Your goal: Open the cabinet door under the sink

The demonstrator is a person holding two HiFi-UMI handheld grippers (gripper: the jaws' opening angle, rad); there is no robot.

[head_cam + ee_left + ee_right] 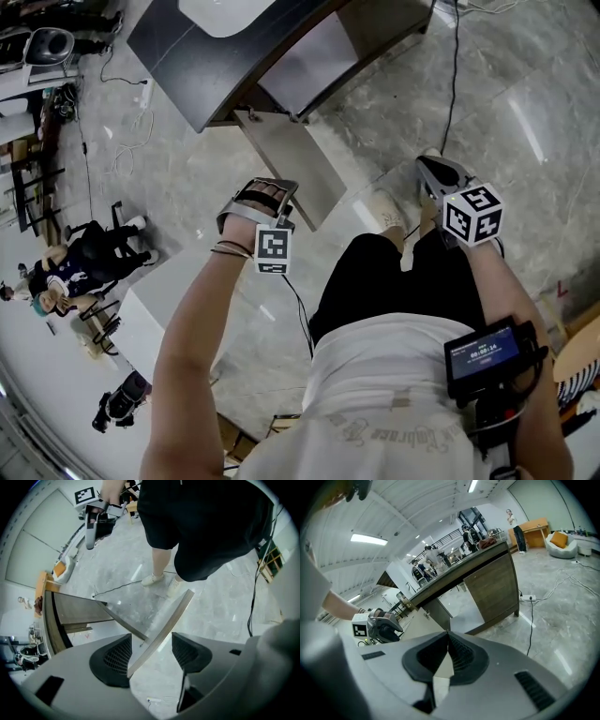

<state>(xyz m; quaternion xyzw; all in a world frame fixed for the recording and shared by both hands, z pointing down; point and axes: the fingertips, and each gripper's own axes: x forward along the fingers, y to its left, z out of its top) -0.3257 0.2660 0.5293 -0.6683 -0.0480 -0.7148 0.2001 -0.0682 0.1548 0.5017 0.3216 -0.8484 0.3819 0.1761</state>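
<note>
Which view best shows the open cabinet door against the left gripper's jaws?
The left gripper view: the cabinet door stands between the open jaws of the left gripper. The head view shows it swung open; the right gripper view shows only a part.

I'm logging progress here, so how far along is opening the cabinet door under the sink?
Done: the cabinet door stands swung well out from the cabinet, leaving its inside exposed. In hand: the left gripper has its jaws apart around the door's edge, not clamping it. The right gripper is shut, empty and away from the door. Left: probably only drawing the left gripper clear.
</note>
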